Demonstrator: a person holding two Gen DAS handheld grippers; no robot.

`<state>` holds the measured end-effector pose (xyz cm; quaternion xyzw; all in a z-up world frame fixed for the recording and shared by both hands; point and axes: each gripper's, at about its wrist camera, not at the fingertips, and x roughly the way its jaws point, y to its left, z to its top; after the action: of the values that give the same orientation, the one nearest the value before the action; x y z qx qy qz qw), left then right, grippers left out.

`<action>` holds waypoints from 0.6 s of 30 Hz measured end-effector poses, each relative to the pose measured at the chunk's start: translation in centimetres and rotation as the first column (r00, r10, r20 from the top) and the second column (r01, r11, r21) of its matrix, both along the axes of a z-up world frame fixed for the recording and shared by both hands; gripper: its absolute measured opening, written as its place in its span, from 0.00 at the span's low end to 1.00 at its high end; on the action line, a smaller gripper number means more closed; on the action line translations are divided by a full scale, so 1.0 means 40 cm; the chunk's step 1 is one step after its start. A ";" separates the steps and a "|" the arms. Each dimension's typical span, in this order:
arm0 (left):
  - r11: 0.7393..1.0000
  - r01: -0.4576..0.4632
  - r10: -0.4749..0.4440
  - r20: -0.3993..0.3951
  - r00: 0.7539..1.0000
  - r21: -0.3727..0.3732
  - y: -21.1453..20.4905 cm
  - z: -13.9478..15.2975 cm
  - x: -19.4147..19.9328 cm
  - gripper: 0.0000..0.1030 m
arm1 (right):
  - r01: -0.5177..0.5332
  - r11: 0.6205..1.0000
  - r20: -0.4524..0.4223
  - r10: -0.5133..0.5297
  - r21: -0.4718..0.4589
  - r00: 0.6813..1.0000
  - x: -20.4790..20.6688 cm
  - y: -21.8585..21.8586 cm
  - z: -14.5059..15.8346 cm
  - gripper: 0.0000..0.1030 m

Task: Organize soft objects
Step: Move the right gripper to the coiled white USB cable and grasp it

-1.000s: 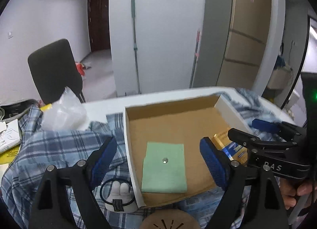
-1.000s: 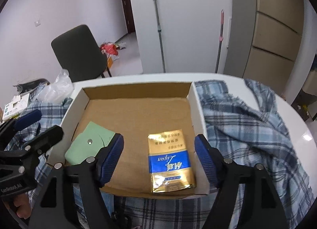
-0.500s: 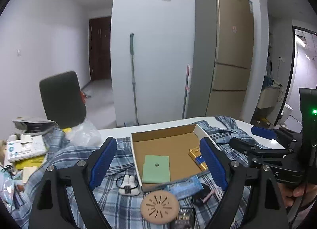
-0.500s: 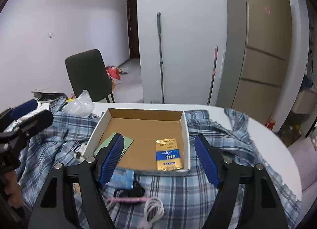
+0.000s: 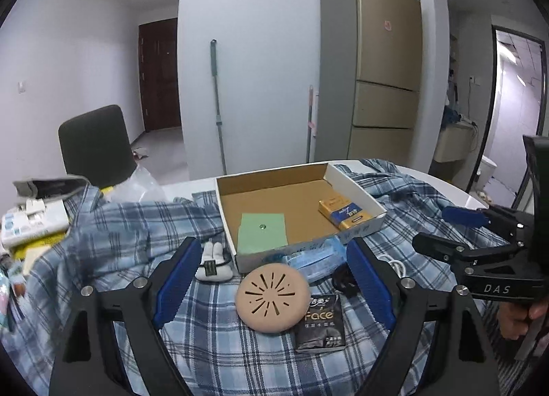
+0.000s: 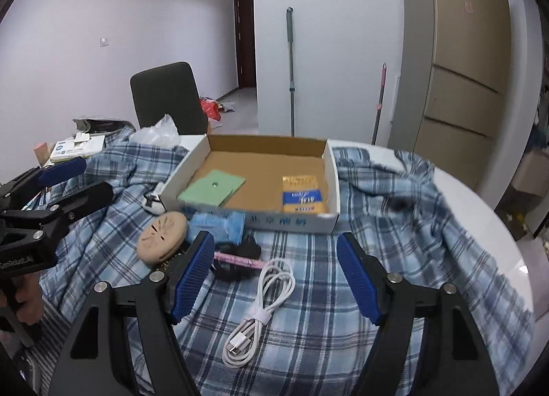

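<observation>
Left wrist view, tan pad between spread fingers

A cardboard box holds a green pouch and a gold packet. Near it lies a tan disc. The left gripper has its jaws spread wide, empty.

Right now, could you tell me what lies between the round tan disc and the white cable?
In the right wrist view, a pink stick on a black item lies between the disc and cable.

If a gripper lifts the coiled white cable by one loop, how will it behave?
The white cable is probably floppy and light: loose loops would likely droop. The band around its middle should keep it bundled. It lies flat on the plaid cloth, so rolling seems unlikely.
</observation>
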<state>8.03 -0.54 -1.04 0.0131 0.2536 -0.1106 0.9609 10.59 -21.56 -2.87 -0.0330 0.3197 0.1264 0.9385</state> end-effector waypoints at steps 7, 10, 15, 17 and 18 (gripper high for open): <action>0.998 -0.026 0.024 0.024 0.999 0.053 0.003 -0.036 0.009 1.00 | 0.003 0.999 -0.035 -0.004 -0.035 0.999 0.017 -0.005 -0.067 0.71; 0.999 0.006 -0.006 -0.004 1.000 0.041 0.005 -0.039 0.009 1.00 | -0.011 0.999 -0.062 0.009 -0.038 0.998 0.020 -0.004 -0.081 0.71; 0.998 0.018 -0.017 -0.007 1.000 0.060 0.007 -0.033 0.005 1.00 | -0.026 0.998 -0.109 0.020 -0.057 0.994 0.025 -0.002 -0.093 0.71; 0.998 0.022 -0.024 0.031 0.999 0.054 0.008 -0.029 -0.007 1.00 | -0.030 0.999 -0.120 0.026 -0.033 0.992 0.028 -0.012 -0.091 0.66; 0.998 0.021 -0.024 0.050 0.998 0.055 0.007 -0.026 -0.013 1.00 | -0.034 0.999 -0.133 0.031 -0.024 0.991 0.031 -0.013 -0.093 0.64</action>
<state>7.50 -0.26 -2.07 0.0451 0.2319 -0.1141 0.9650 11.83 -22.10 -6.57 -0.0418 0.3825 0.1395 0.9124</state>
